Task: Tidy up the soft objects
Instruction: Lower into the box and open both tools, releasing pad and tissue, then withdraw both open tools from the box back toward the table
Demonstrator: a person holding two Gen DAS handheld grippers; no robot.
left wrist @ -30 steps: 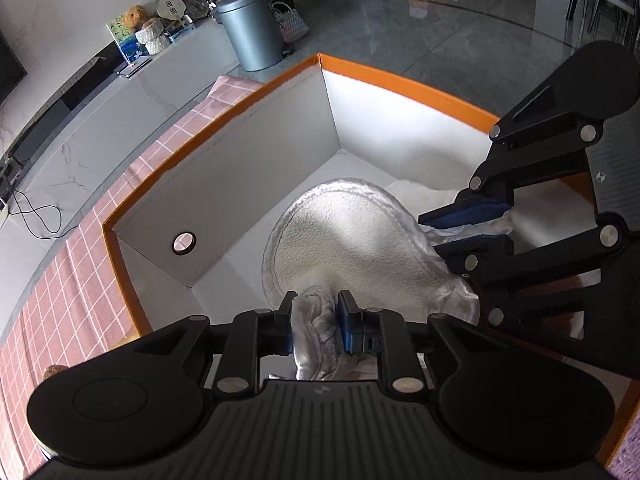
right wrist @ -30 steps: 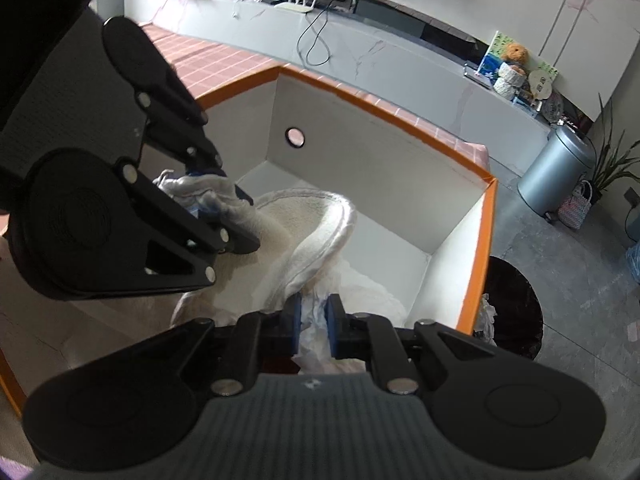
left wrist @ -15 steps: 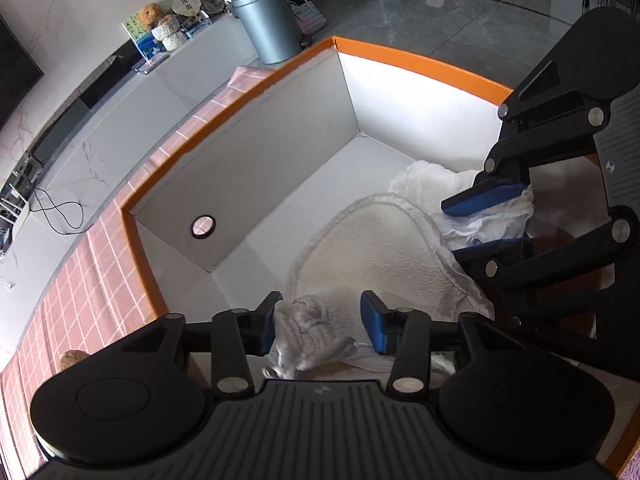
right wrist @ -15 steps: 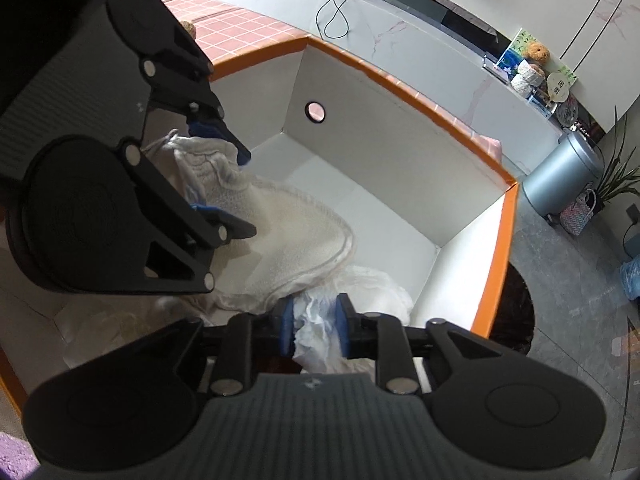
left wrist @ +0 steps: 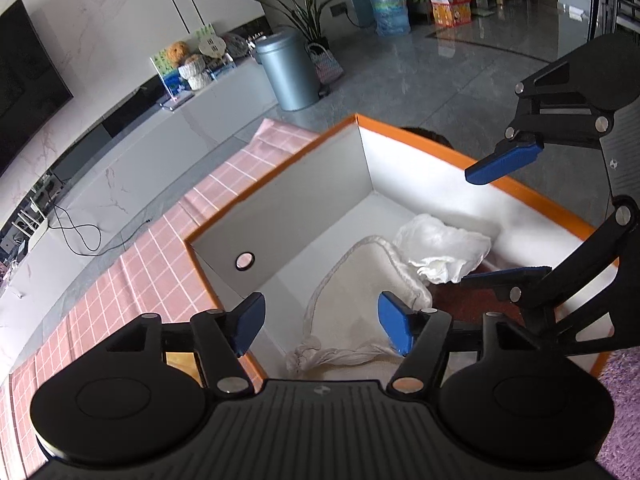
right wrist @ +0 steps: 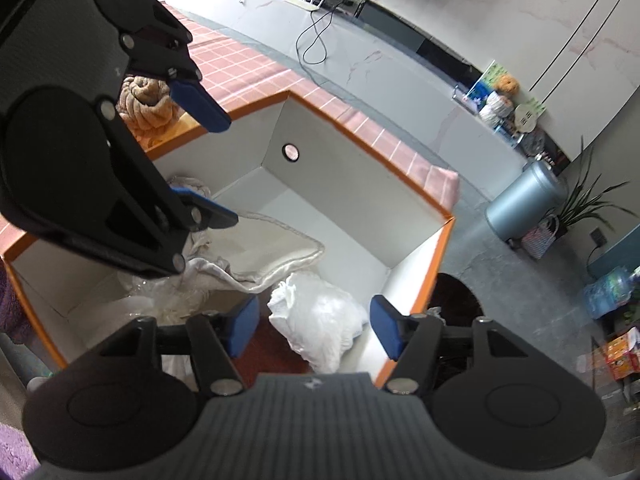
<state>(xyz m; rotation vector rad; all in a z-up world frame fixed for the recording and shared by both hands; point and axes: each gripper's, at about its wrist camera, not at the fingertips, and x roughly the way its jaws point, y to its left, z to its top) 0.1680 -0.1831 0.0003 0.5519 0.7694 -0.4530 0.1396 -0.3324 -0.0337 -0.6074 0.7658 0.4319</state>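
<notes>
Both my left gripper [left wrist: 322, 326] and right gripper [right wrist: 314, 326] have just spread empty above the box [left wrist: 416, 130], leaving the brown plush [right wrist: 148, 106] beyond its rim nearest my left.

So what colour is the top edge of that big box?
Orange, on the box rim; clearest in the left wrist view.

A grey lidded bin [left wrist: 289, 74] stands on the glossy tiled floor [left wrist: 420, 80] beside a leafy potted plant [left wrist: 308, 16]. A blue water jug [left wrist: 389, 14] sits farther back. Stuffed toys [left wrist: 188, 65] rest on the long pale sideboard [left wrist: 132, 148], cables [left wrist: 76, 232] trailing.
</notes>
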